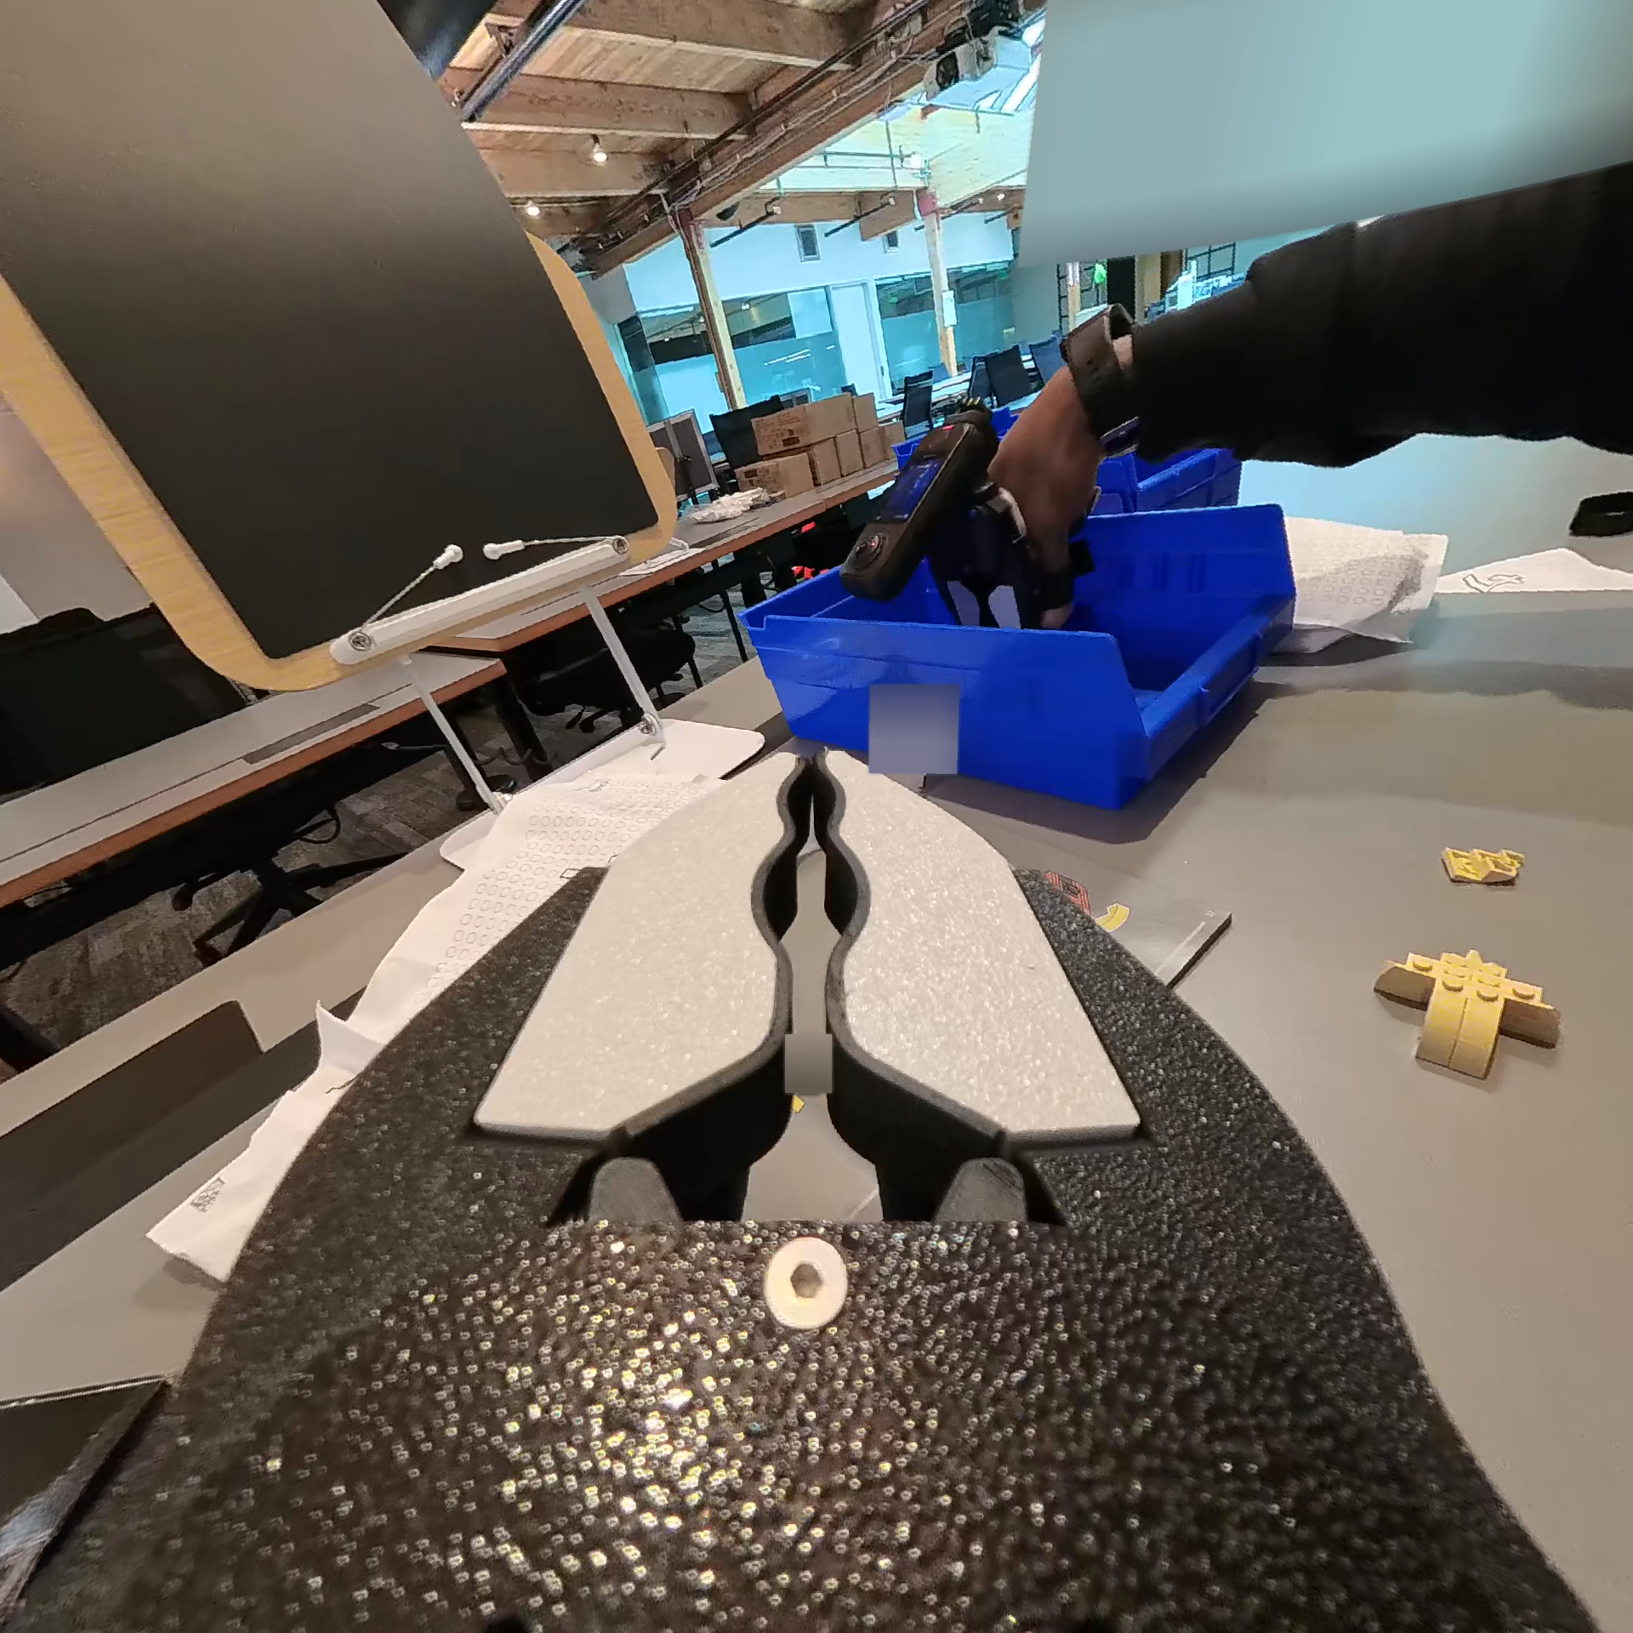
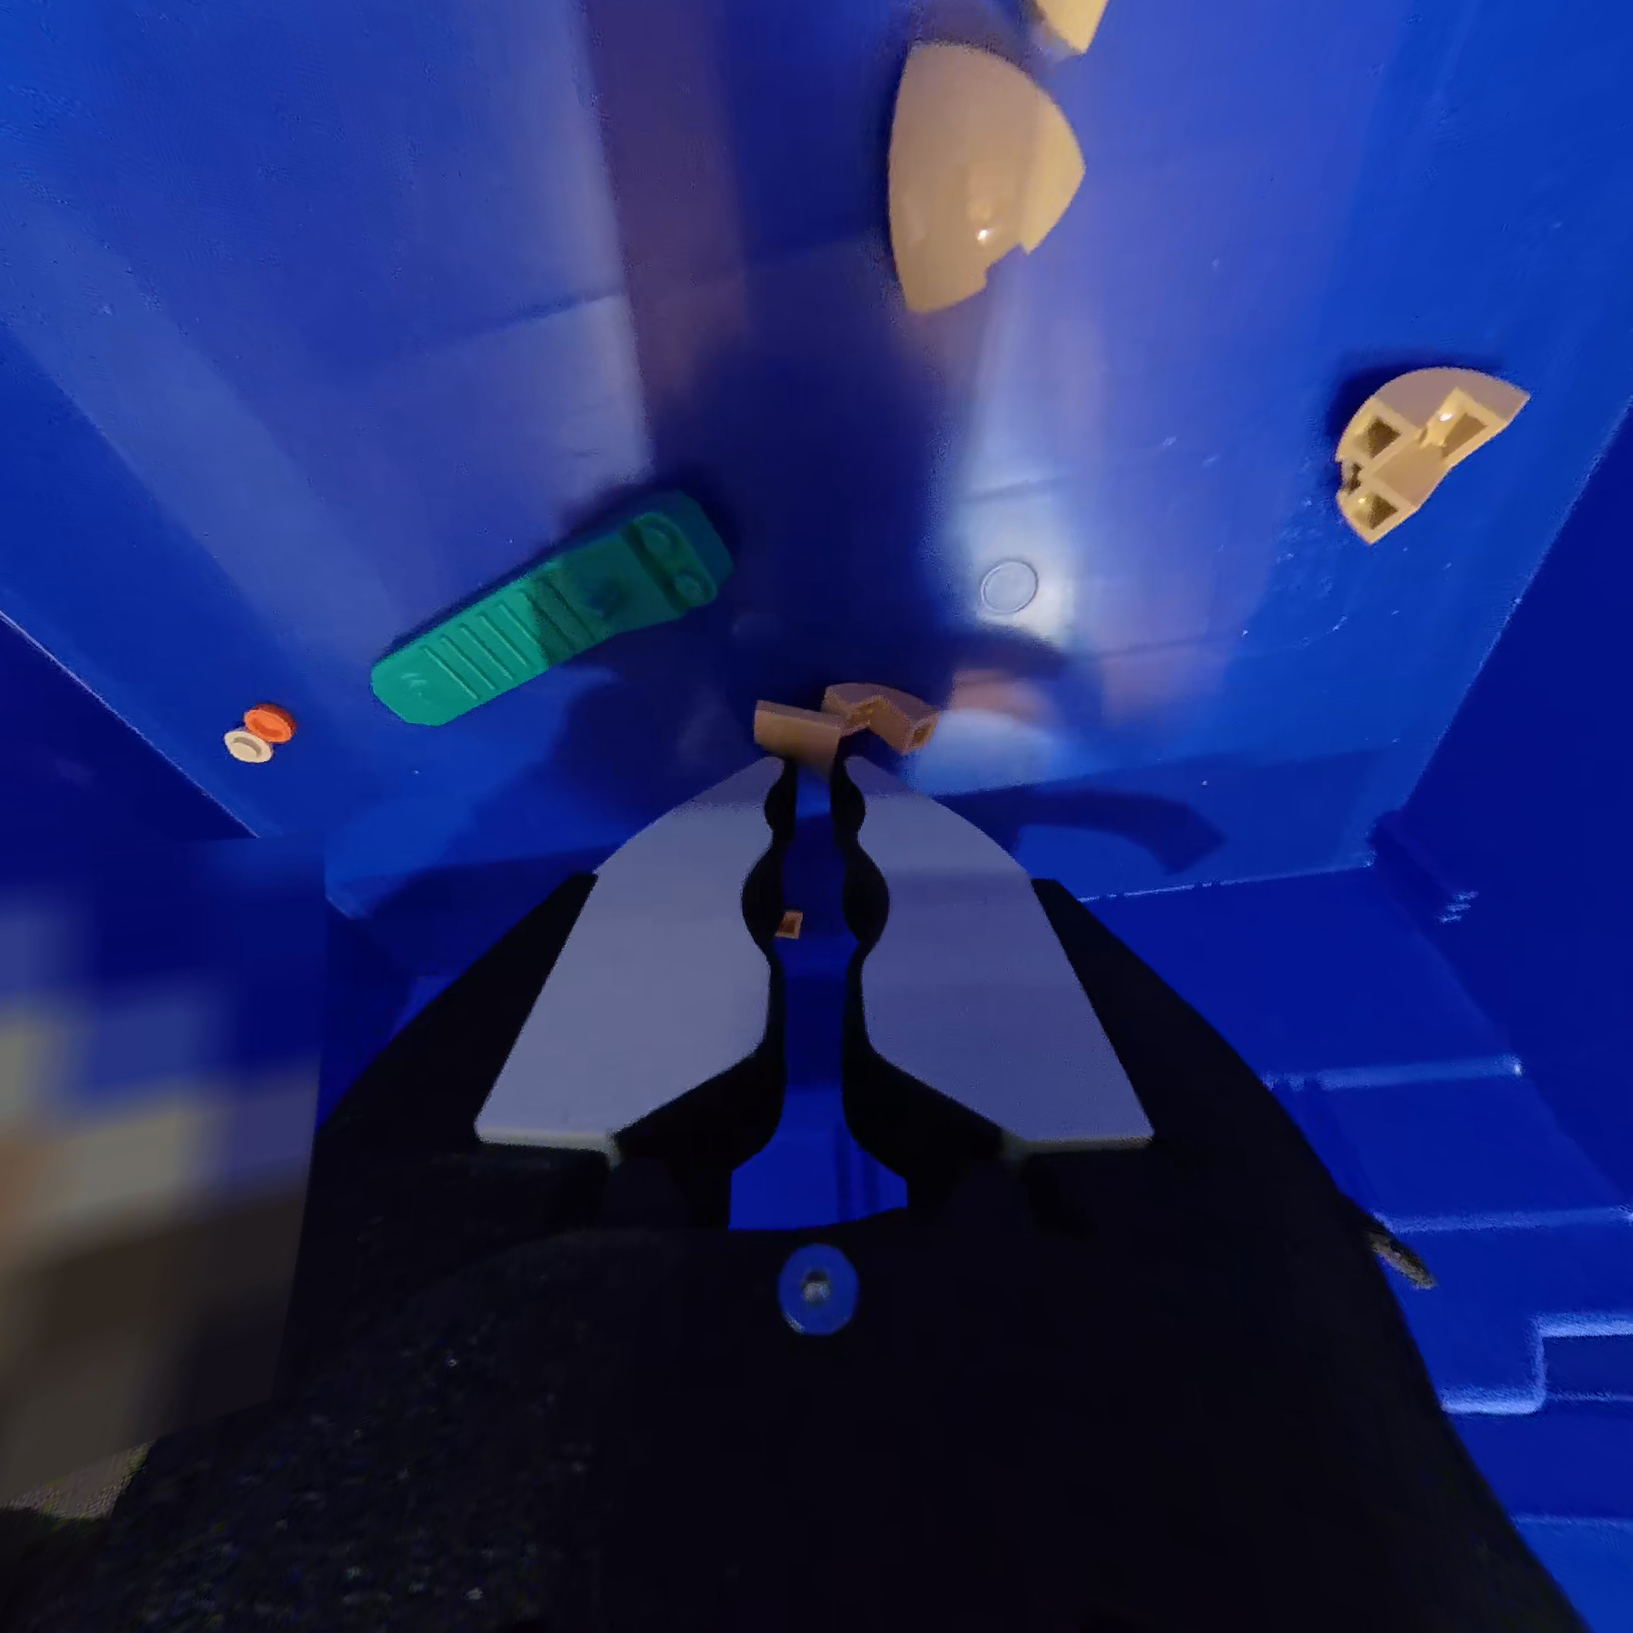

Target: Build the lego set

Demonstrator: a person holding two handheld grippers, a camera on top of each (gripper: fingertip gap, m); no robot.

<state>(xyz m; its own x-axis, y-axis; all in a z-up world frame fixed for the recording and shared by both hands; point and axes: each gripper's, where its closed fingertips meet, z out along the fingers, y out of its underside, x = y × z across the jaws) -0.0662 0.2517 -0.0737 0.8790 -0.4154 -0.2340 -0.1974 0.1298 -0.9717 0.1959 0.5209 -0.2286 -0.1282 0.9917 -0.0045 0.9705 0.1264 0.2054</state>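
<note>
Two wrist views show one moment at a grey counter (image 1: 1325,1237) in an open office.

In the left wrist view, the left hand-held gripper (image 1: 814,762) hovers above the counter with its two pale fingers pressed together at the tips and nothing between them. Just beyond the tips stands a blue plastic bin (image 1: 1016,698). To the left, crumpled white paper printed with small circles (image 1: 530,866) lies beside a tilted black board with a wooden edge (image 1: 292,353) on a white stand. To the right, two small builds of tan toy bricks lie on the counter: a larger one near (image 1: 1467,1007) and a smaller one farther off (image 1: 1483,864). A flat printed sheet (image 1: 1149,919) lies partly under the gripper's right side. At the far side, a person's hand (image 1: 1051,495) in a dark sleeve holds the right hand-held gripper (image 1: 990,601) down inside the bin; its fingers are hidden by the bin wall in this view.

In the right wrist view, the right hand-held gripper (image 2: 814,762) is inside the bin, close to its blue floor (image 2: 353,353). Its fingertips pinch a small tan brick piece (image 2: 795,733), which sticks out past the tips; a second tan piece (image 2: 884,711) touches it on the right. The picture is a little blurred here. Lying apart on the bin floor are a green ridged brick-separator tool (image 2: 548,610) to the left, a small orange and white round stud pair (image 2: 261,733) farther left, a large rounded tan piece (image 2: 972,177) at the far side, and a tan quarter-round piece (image 2: 1414,442) to the right.
</note>
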